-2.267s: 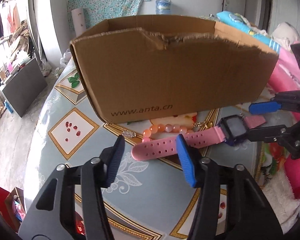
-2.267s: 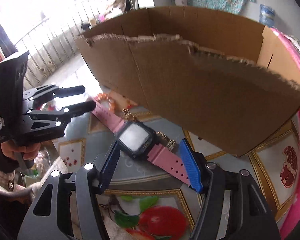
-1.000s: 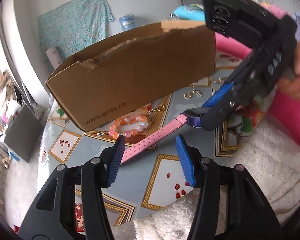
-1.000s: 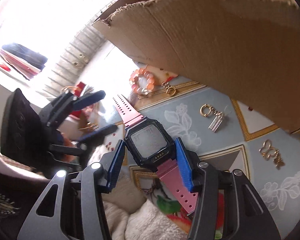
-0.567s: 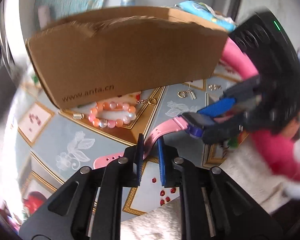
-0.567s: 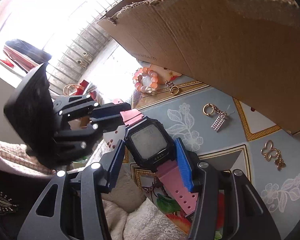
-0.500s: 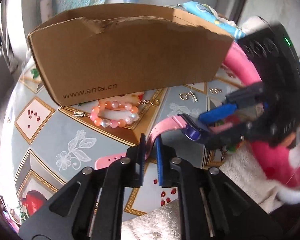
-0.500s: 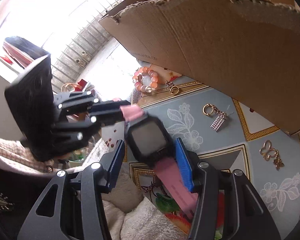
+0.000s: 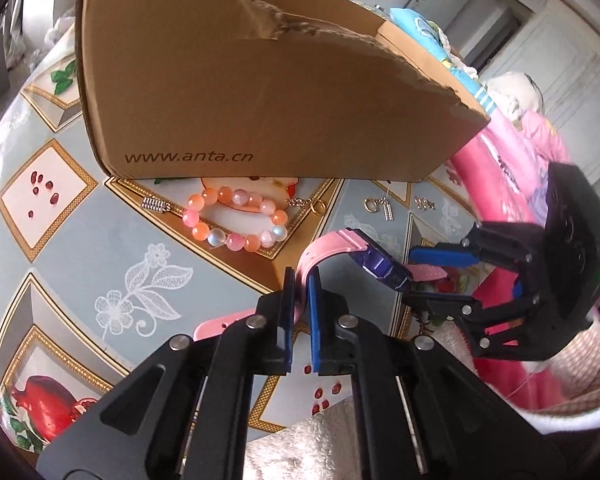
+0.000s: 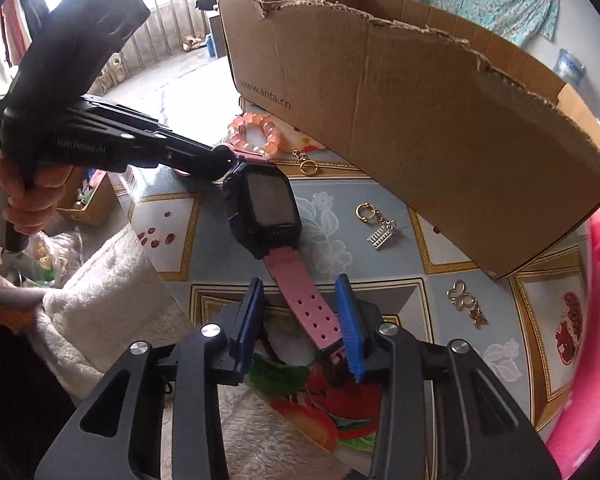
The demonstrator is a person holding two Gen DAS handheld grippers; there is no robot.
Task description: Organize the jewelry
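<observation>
The table point(image 9: 60, 264) is covered with a grey-blue cloth printed with gold-framed squares, white flowers and pomegranates. On it stands an open cardboard box point(image 9: 260, 92). Just in front of the box lie a bracelet of orange and pink beads point(image 9: 236, 220), a small silver spring-like piece point(image 9: 155, 205), a gold ring clasp point(image 10: 308, 167) – and, further right, two gold-coloured charms point(image 10: 376, 224) point(image 10: 466, 302).

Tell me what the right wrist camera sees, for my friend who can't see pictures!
A pink-strapped watch is held between two grippers: the left gripper pinches its far strap, while the right gripper is closing around the near strap, pads not yet pressing. Behind stands a torn cardboard box, with a beaded bracelet and small gold charms on the patterned tablecloth.
</observation>
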